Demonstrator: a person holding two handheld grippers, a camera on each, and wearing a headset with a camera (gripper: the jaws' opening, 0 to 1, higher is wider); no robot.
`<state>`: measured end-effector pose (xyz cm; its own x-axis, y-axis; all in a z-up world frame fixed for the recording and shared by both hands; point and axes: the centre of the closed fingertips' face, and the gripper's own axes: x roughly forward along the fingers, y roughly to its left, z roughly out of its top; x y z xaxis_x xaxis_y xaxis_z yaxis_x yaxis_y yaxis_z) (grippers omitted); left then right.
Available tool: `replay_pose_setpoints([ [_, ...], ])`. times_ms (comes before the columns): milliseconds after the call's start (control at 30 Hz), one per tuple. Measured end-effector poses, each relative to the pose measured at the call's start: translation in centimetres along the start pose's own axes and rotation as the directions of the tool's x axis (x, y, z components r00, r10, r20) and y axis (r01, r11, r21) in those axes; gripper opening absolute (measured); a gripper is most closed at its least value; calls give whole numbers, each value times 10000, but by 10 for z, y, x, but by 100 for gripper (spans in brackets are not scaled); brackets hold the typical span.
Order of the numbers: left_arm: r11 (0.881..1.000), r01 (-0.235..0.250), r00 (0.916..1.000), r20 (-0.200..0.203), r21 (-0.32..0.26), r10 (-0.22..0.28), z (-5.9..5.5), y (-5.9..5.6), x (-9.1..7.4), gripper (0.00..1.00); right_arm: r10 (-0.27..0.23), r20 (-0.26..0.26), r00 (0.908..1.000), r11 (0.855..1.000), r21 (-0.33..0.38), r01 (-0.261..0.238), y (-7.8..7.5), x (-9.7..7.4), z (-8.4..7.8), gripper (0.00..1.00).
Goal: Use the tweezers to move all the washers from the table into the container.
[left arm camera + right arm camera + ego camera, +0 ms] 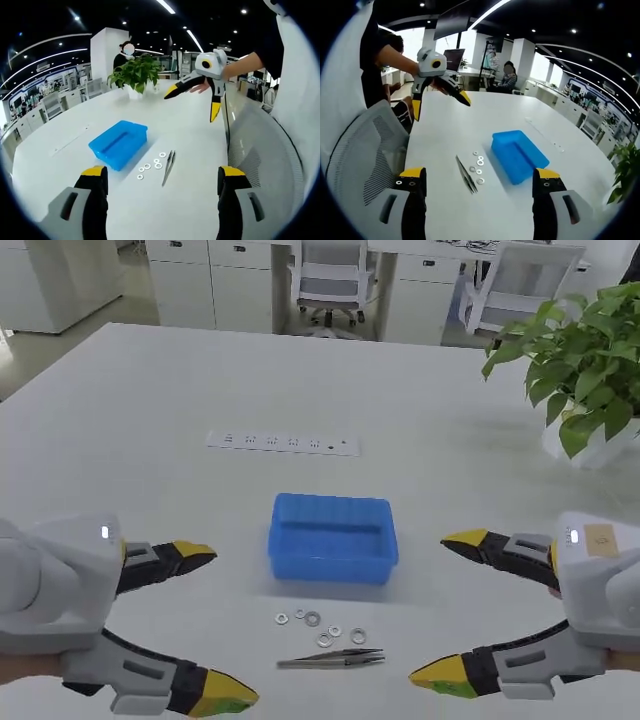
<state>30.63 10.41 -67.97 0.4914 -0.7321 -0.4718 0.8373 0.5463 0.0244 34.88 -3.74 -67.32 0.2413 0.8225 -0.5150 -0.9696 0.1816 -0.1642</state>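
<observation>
Office desks and swivel chairs (335, 275) fill the back of the room, and the work sits on a broad, smooth white table (200, 390). Both tongs hover low over its near edge. The left gripper (222, 627) and the right gripper (435, 606) each have their yellow-tipped black jaws spread wide, with nothing between them.

Between the two lie the tweezers (332, 659), a slim grey metal pair lying flat on the table. Just beyond them are the washers (318, 625), a loose cluster of small, thin, shiny rings. Further on, near the washers but apart from them, stands the container (330, 565). It is a shallow blue plastic tray with rounded corners, and it looks empty. A white power strip (283, 443) lies well behind it, and a leafy green plant (590, 350) stands at the far right.

As I see it, the risk is in lifting the tweezers. They are thin and sit flush on a slick surface, so a blunt jaw tip could skid them into the washers and scatter them. Flat rings could also slip from fine metal points on the way to the tray.
</observation>
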Motion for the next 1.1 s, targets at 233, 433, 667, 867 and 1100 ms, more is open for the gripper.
replay_pose_setpoints([
  [233,9999,102,9999,-25,78,-102,0,0,4,96,-104,77,9999,9998,149,103,-3,1,0,88],
  [433,9999,171,9998,-61,5,-171,-3,0,9,96,-51,-37,10000,9998,191,51,-4,2,-5,88],
  [667,9997,225,9997,-120,-32,-225,-6,0,12,96,-8,-99,10000,9994,340,11,-4,3,-8,88],
  [867,9999,153,9998,-109,-52,-154,-8,2,13,97,99,-164,9998,9993,352,-93,-3,5,-11,87],
  [1100,9999,61,9996,-259,-117,-64,-17,2,18,96,284,-280,9992,9988,412,-272,0,10,-18,87],
])
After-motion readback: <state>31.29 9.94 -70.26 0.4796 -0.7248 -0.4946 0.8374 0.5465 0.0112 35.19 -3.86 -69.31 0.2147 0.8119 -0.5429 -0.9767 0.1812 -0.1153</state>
